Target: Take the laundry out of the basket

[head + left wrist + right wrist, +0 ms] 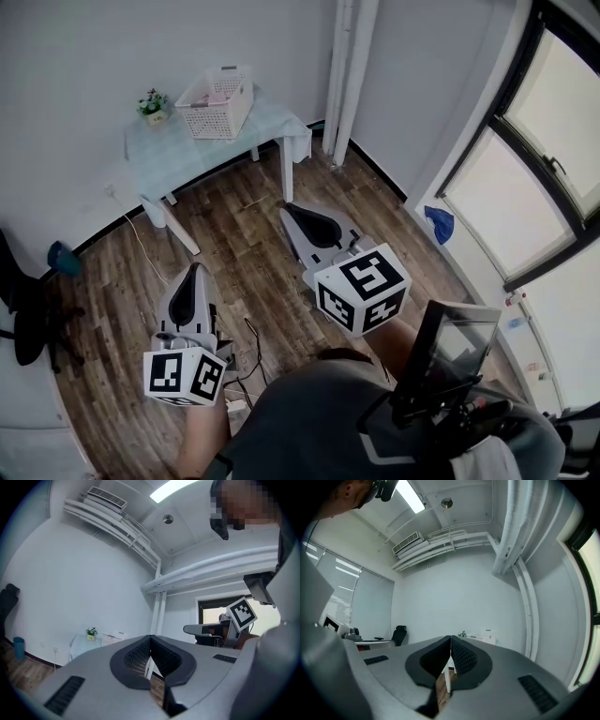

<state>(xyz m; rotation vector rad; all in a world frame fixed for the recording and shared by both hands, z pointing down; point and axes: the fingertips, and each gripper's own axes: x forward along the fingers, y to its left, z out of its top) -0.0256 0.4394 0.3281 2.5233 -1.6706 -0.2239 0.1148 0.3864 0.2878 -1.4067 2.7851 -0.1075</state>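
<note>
A white laundry basket (217,105) stands on a small table (178,150) at the far wall, with pink and white laundry (221,94) showing inside it. The same basket (112,638) appears small and distant in the left gripper view. My left gripper (194,272) is held low at the left, well short of the table, shut with nothing in it. My right gripper (292,210) is held higher at the centre, also shut and empty, its jaws pointing toward the table. Both sets of jaws (150,639) (450,639) meet at their tips.
A small potted plant (153,104) stands on the table beside the basket. A white pipe (349,75) runs up the corner. A black chair (28,319) is at the left, a window (544,159) at the right, and a cable (141,248) lies on the wood floor.
</note>
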